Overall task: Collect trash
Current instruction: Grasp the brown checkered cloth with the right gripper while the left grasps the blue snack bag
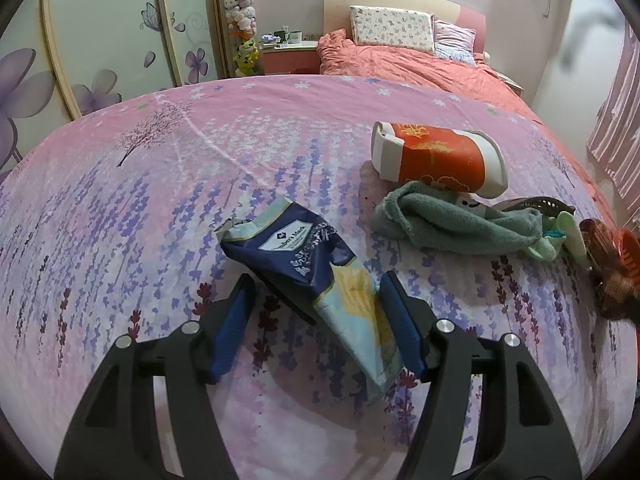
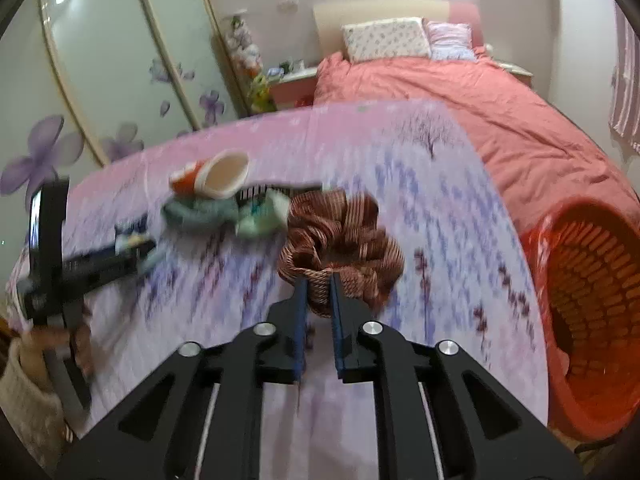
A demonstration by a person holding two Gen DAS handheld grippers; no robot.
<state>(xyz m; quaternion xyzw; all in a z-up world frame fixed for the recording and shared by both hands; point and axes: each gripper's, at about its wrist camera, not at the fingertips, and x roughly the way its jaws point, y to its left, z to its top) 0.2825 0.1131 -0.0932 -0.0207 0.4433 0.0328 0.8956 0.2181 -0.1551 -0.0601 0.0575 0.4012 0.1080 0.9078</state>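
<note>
Left gripper [image 1: 318,320]: jaws apart, straddling a snack bag [image 1: 316,280] lying flat on the bedsheet [image 1: 160,200]; its right pad seems to touch the bag, the left stands clear. The bag's long axis runs from upper left, its torn mouth, to lower right. Step in hand: picking it up; next, close squarely across its width. Right gripper [image 2: 319,296]: jaws nearly shut, pinching a brown scrunchie [image 2: 344,236]; red basket [image 2: 592,304] at far right.

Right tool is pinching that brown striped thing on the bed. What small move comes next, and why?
Probably lift the right tool slightly and swing it toward the red basket. Its jaws look nearly shut on the near edge of the brown striped scrunchie, and the basket sits open at the bed's right side. The picture is blurred, so confirm the grip first.
</note>
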